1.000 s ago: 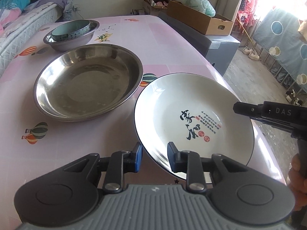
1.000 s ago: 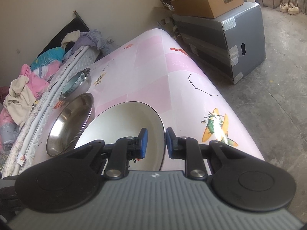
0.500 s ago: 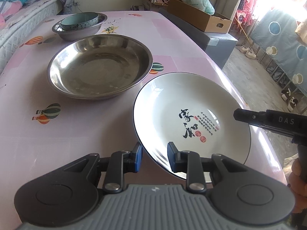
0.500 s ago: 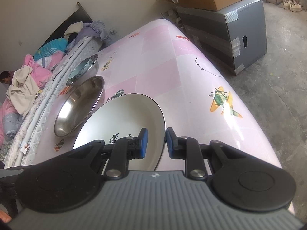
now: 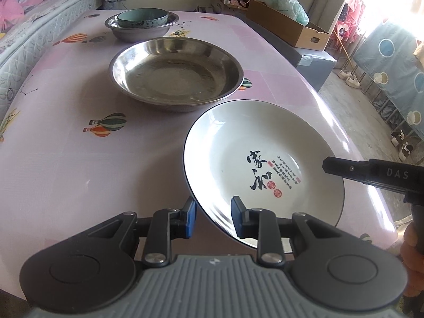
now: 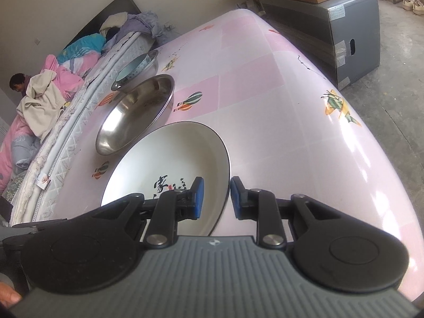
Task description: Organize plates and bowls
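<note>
1. Plate first: the white plate [image 5: 265, 164] with the dark rim and black calligraphy sits at the near right part of the pink table [image 5: 66, 164], close to the table's right edge.
2. The left gripper [image 5: 213, 218] has its jaws part open and straddling the plate's near rim, one blue pad outside, one over the inside. Can't tell if either pad actually touches it.
3. The right gripper [image 6: 214, 196] does the same on the plate's right-side rim, jaws part open with the edge running between them. In the left wrist view its black finger [image 5: 344, 168] pokes in over the plate's right half.
4. Just behind the plate is a big steel basin [image 5: 176, 71], lying flat, its rim just beside the plate's.
5. Farther back there's a smaller steel bowl [image 5: 140, 29] with a teal bowl [image 5: 143, 17] nested inside it.
6. A bed with piled bedding [image 6: 66, 61] runs along the table's left side.
</note>
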{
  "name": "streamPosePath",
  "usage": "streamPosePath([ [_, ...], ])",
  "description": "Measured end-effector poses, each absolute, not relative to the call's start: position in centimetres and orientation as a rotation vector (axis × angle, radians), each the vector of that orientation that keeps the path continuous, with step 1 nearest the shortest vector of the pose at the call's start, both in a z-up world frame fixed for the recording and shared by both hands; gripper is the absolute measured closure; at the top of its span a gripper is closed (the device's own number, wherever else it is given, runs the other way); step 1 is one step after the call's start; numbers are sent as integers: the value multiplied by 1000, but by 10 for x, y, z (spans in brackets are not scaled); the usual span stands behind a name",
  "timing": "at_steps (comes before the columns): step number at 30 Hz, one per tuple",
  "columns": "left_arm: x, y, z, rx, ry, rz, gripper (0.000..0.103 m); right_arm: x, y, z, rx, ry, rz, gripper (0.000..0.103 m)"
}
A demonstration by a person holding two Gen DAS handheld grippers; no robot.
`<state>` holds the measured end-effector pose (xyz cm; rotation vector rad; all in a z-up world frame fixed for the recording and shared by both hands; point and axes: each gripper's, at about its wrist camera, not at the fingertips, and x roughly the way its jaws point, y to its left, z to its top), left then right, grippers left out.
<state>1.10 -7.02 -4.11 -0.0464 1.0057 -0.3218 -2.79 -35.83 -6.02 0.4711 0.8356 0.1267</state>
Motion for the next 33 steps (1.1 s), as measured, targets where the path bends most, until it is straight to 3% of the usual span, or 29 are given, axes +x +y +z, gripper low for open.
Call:
streamPosePath([
  [33, 36, -57, -56, -58, 954, -317, 70, -5, -335, -81, 486, 840, 151, 78],
])
